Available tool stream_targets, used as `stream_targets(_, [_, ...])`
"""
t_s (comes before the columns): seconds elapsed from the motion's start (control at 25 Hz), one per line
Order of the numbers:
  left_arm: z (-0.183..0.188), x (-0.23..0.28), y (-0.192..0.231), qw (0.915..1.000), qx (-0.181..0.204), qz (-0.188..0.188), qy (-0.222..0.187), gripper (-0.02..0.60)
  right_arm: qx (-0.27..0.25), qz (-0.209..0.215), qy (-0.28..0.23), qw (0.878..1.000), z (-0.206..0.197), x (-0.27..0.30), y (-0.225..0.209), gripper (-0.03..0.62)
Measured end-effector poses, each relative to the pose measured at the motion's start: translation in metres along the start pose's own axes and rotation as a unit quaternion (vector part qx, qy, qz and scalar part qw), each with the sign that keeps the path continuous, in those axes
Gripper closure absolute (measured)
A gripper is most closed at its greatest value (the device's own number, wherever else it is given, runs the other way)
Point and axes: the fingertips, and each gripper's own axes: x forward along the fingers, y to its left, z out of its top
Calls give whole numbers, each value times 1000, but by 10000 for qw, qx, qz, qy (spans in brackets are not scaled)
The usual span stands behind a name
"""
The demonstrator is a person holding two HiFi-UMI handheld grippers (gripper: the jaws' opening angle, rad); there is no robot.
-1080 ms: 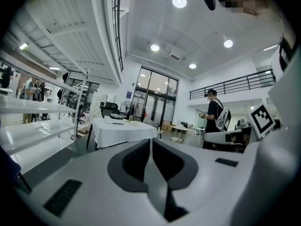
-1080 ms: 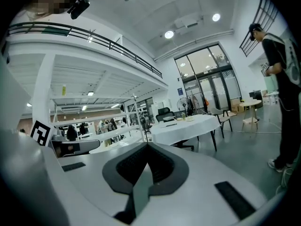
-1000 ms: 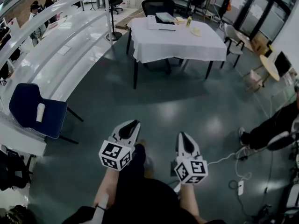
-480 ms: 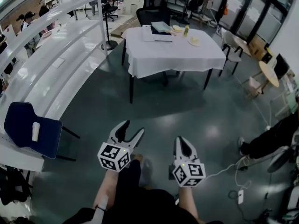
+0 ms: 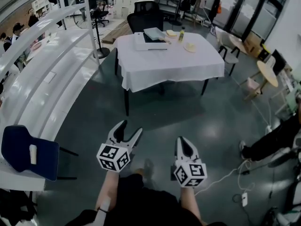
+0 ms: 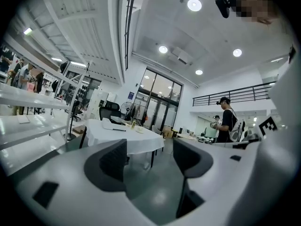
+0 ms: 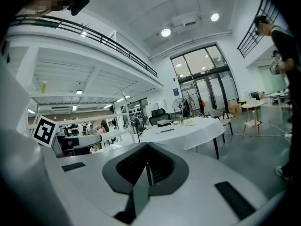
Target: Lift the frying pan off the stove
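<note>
Furthest left stands one blue chair (image 5: 28,149). Of the two grippers, the left gripper (image 5: 130,128), over the floor (image 5: 94,107), has just spread its jaws wide with nothing between them. Far ahead, one white-clothed table (image 5: 169,60) bears one white box (image 5: 146,42) with a grey thing (image 5: 154,33) on top, too small to tell whether it is the frying pan, and the right gripper (image 5: 183,142) is clenched empty.

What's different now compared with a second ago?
The left claw has just been opening, and nothing is between its jaws. The person has walked toward the white-clothed table, which now looks nearer. The right claw stays shut and empty, and both are still held out in front.
</note>
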Motion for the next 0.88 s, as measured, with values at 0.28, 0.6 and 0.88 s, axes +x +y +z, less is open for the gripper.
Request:
stream_targets(0.28, [18,37,30,9998,12,-187,17,291,30,-155,-54,9999,14,47,-6,589])
stream_targets(0.6, [28,59,72,9997,38,-233,43,293,27,-228,-97,9997,18,96,1,589])
stream_targets(0.88, [23,57,89,9997,-9,-202,140,293,28,-211,-31,9998,16,113,13,589])
